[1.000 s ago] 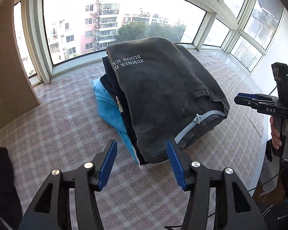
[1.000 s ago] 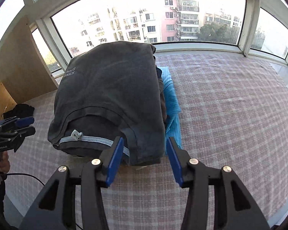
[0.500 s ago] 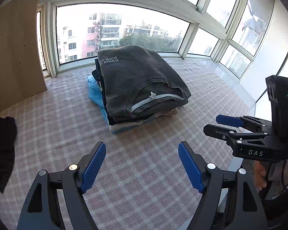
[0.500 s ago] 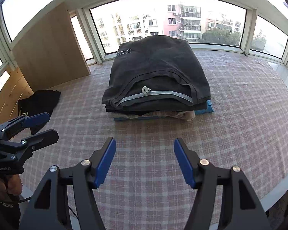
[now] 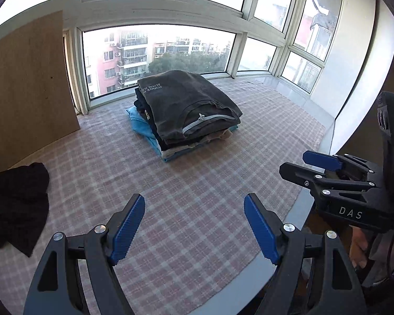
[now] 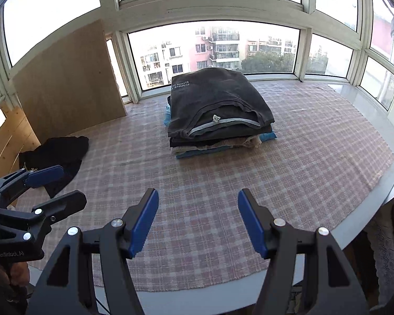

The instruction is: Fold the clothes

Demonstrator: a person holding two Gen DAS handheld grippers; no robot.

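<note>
Left wrist view: checked cloth (image 5: 197, 210) over counter (image 5: 296, 239); stack of folded clothes (image 5: 186, 110) at its far middle, near window (image 5: 157, 52); black garment (image 5: 15, 202) left of stack; left hand-held gripper (image 5: 194, 225) and right hand-held gripper (image 6: 198, 219) released, empty, well short of stack.

Folded clothes stack (image 5: 189, 110) on checked cloth (image 5: 197, 210), left gripper (image 5: 194, 225) empty, fingers (image 5: 128, 225) spread
</note>
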